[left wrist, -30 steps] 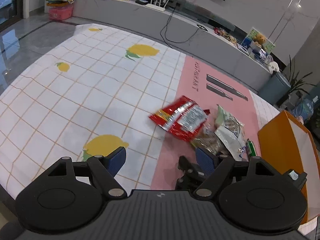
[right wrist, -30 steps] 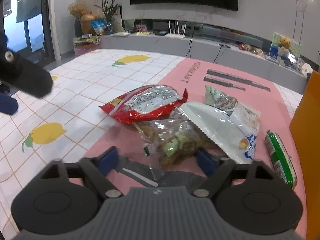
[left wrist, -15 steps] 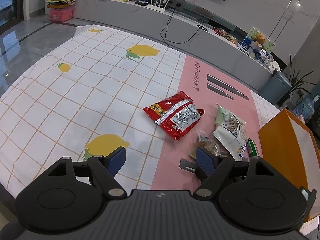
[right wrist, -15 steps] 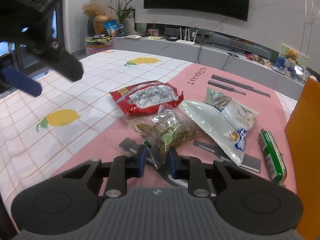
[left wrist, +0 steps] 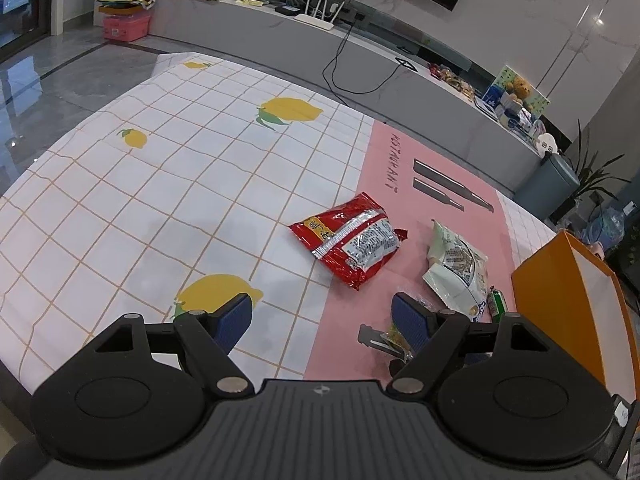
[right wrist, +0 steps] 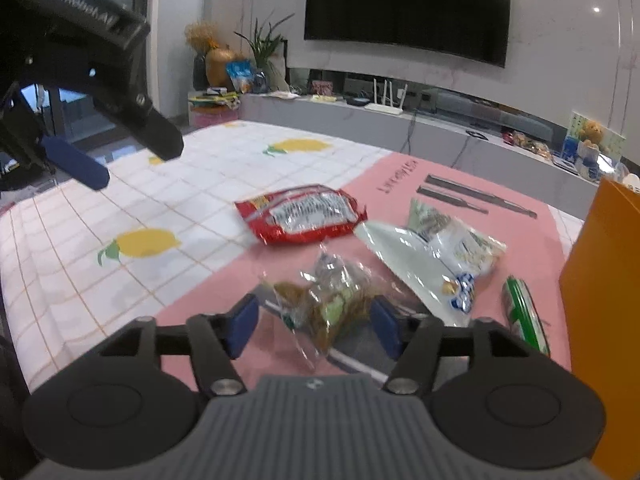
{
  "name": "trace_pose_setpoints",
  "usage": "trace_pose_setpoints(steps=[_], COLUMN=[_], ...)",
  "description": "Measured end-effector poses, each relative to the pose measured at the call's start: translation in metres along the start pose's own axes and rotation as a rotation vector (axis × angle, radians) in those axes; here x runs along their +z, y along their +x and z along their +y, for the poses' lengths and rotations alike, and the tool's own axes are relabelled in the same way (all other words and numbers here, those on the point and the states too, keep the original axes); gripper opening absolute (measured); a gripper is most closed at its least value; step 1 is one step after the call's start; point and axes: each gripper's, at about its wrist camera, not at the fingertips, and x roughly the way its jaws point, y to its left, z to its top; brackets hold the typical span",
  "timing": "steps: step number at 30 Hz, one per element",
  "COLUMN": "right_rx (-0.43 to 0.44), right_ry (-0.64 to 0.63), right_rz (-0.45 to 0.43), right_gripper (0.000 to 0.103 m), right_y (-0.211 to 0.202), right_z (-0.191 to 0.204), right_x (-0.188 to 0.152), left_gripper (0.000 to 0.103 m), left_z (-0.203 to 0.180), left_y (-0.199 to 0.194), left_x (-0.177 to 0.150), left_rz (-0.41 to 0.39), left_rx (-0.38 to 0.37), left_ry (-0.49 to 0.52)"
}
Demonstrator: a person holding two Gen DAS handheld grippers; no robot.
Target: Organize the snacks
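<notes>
A clear bag of mixed snacks lies on the pink mat between the blue fingers of my right gripper, which is open around it. A red snack bag lies beyond it, a white and green bag to its right, and a green sausage stick by the orange box. My left gripper is open and empty above the cloth, with the red bag, the white bag and the orange box ahead to its right. The clear bag is mostly hidden behind its right finger.
The table carries a white checked cloth with lemon prints and a pink mat. A grey TV bench with a router stands behind the table. The left gripper's body hangs at the upper left of the right wrist view.
My right gripper closed on the clear bag half a second ago and now stands open around it. My left gripper has risen and pulled back from the snacks.
</notes>
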Motion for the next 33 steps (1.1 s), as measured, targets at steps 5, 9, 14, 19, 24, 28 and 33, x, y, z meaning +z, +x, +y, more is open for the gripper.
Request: trace_pose_setpoints(steps=[5, 9, 14, 19, 24, 28, 33], right_rx=[-0.015, -0.048, -0.073, -0.114, -0.203, -0.218, -0.207], right_ry=[-0.043, 0.006, 0.054, 0.130, 0.114, 0.101, 0.092], right_rz=[0.030, 0.063, 0.086, 0.097, 0.101, 0.079, 0.105], right_gripper=[0.075, 0.081, 0.090, 0.091, 0.081, 0.058, 0.048], right_y=[0.021, 0.037, 0.051, 0.055, 0.057, 0.053, 0.046], right_z=[0.005, 0.006, 0.010, 0.012, 0.023, 0.028, 0.027], right_x=[0.012, 0.019, 0.023, 0.023, 0.017, 0.015, 0.016], left_gripper=[0.093, 0.093, 0.093, 0.093, 0.093, 0.093, 0.093], left_z=[0.001, -0.001, -0.003, -0.003, -0.003, -0.002, -0.001], left_y=[0.000, 0.002, 0.002, 0.002, 0.002, 0.001, 0.000], left_x=[0.000, -0.001, -0.002, -0.002, -0.002, -0.002, -0.002], left_rz=[0.002, 0.006, 0.006, 0.011, 0.019, 0.017, 0.019], left_rx=[-0.001, 0.003, -0.003, -0.004, -0.013, -0.017, -0.024], left_ry=[-0.002, 0.011, 0.018, 0.017, 0.007, 0.004, 0.000])
